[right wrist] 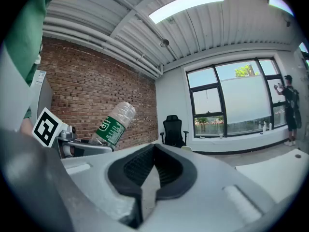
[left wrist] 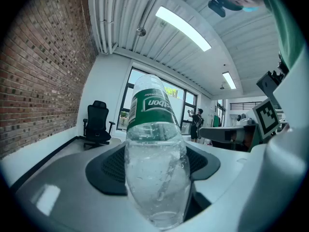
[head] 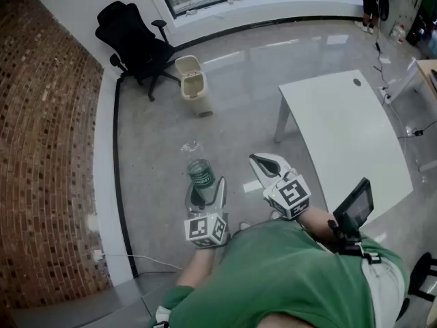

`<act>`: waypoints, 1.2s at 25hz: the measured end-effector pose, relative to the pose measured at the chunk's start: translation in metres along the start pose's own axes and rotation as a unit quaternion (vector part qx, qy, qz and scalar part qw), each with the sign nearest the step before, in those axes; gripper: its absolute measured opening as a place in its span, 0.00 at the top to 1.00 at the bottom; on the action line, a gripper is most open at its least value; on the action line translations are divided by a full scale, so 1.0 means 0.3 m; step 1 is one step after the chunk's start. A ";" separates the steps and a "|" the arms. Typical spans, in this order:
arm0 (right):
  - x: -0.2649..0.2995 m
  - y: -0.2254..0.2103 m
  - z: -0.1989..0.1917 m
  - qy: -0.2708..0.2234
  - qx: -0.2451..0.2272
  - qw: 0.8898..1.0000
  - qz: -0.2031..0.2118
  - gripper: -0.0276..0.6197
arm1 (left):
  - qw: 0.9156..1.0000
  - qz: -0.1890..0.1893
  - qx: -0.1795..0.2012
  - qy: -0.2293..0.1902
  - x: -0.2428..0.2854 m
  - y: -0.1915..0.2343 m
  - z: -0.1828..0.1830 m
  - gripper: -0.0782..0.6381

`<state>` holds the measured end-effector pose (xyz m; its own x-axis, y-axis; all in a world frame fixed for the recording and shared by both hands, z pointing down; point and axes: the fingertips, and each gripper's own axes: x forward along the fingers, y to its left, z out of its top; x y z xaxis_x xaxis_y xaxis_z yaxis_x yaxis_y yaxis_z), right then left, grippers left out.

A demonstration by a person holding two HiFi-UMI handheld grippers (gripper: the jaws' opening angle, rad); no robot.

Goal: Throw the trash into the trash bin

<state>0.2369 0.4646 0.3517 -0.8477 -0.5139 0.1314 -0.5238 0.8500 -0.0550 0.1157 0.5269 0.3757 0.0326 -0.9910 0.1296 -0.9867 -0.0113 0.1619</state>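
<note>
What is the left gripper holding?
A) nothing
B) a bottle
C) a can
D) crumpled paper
B: the left gripper is clamped on a clear bottle with a green label, held off the floor.

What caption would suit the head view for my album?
The left hand-held gripper holds a green-labelled bottle, trash bin waiting across the floor.

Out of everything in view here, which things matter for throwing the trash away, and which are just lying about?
For the job:
- plastic bottle, held in the left gripper
- beige trash bin across the floor

Just lying about:
- black office chair
- white table
</note>
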 end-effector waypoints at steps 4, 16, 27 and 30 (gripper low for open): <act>0.008 0.002 -0.004 -0.002 -0.001 1.000 0.002 0.95 | 1.000 0.003 -0.002 0.001 -0.001 0.005 -0.005 0.42; -0.016 -0.011 0.009 -0.006 0.000 1.000 0.003 0.95 | 1.000 0.001 0.001 -0.001 0.001 -0.023 0.006 0.42; -0.036 -0.011 0.009 -0.008 0.005 1.000 -0.001 0.95 | 1.000 0.001 0.006 0.001 -0.011 -0.031 0.004 0.42; -0.035 -0.013 0.007 -0.008 0.006 1.000 -0.002 0.95 | 1.000 0.000 0.004 0.001 -0.009 -0.028 -0.002 0.42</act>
<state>0.2476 0.4665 0.3483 -0.8471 -0.5187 0.1158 -0.5276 0.8469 -0.0664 0.1241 0.5298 0.3745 0.0329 -0.9908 0.1314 -0.9879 -0.0122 0.1549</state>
